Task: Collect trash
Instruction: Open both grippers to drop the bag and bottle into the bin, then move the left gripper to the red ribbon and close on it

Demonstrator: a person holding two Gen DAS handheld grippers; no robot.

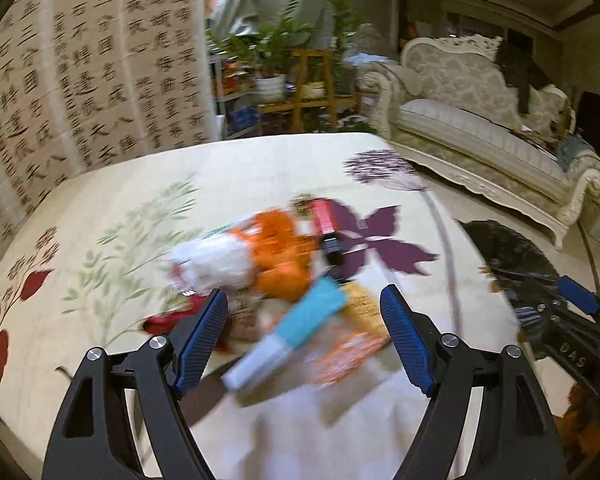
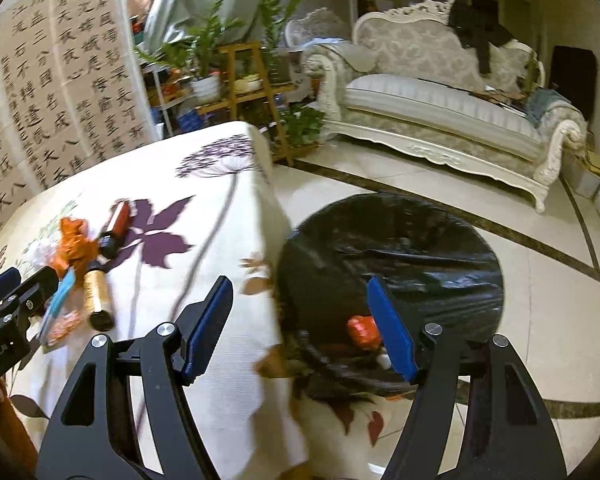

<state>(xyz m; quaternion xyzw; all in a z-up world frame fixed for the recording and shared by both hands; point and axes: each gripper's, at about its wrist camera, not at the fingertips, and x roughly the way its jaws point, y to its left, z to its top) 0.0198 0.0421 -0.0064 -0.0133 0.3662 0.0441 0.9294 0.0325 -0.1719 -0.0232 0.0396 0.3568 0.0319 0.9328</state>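
Heaped just ahead of the spread fingers of the left gripper [image 1: 304,312]: one pile of trash on the flowered tablecloth [image 1: 112,184], blurred by motion. Countable in it: one crumpled orange wrapper [image 1: 280,248], one white crumpled piece [image 1: 216,260] left of it, one turquoise-and-white packet [image 1: 288,332] lying between the two fingertips, one flat orange-printed sachet [image 1: 348,354] toward the right finger, one red scrap [image 1: 168,320] beside the left finger, one pink tube with a black cap [image 1: 326,226] at the far side. Nothing pinched; both blue pads [image 1: 204,336] wide apart.

Seen from the right wrist: same pile far off to the left of the fingers, plus one gold tube [image 2: 97,294] lying nearest (hidden or unrecognisable in the left view). Right gripper [image 2: 300,320] also spread wide, holding nothing, hanging over the table corner. Ahead of and behind the right finger, on the floor beside the table: one bin lined with a black bag [image 2: 420,248], one red crumpled piece [image 2: 362,332] already inside, just left of the right pad.

Further out: one pale ornate sofa [image 2: 440,112], one wooden plant stand [image 2: 244,80] with several potted plants (count unclear), calligraphy sheets [image 1: 80,80] covering the left wall.
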